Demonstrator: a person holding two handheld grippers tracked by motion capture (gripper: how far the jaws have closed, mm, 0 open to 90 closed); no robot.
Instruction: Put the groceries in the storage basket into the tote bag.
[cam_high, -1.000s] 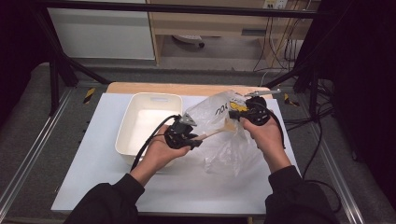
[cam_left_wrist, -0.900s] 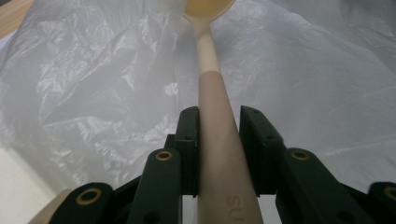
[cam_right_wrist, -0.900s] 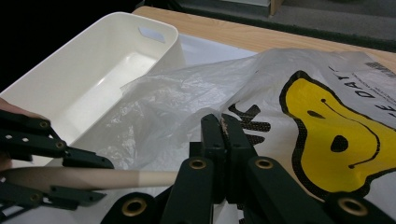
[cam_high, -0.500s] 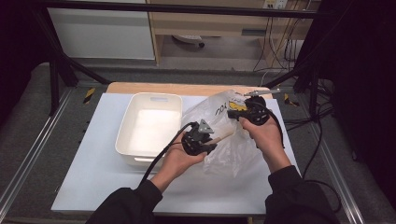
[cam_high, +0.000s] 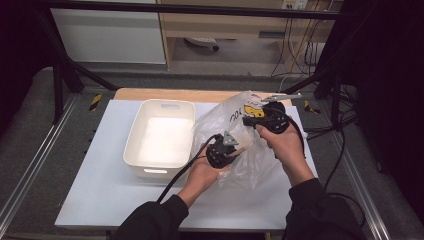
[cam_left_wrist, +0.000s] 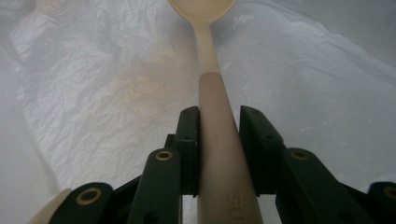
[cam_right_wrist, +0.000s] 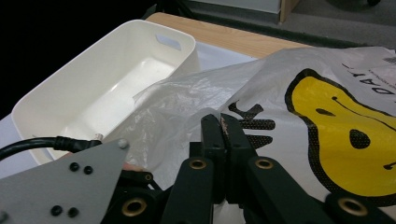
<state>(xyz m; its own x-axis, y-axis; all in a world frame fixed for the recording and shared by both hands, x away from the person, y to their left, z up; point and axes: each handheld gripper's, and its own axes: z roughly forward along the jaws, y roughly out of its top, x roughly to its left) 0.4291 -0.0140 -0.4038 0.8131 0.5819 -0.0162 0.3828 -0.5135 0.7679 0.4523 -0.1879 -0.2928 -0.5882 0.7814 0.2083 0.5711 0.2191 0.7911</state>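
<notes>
A cream plastic spoon (cam_left_wrist: 211, 98) is gripped by its handle between the jaws of the left gripper (cam_left_wrist: 218, 154), at the centre of the frame, inside the crumpled translucent plastic bag (cam_high: 250, 145). The bag's edge is pinched by the closed right gripper (cam_right_wrist: 223, 140). A white rectangular plastic tub (cam_high: 161, 136) is seen at centre left.

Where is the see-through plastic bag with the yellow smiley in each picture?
High view: the plastic bag lies right of centre, beside the white tub.
Left gripper view: the bag spreads behind the held spoon.
Right gripper view: the bag is on the right.
Shared landmark: the white tub, high view and right gripper view.
</notes>
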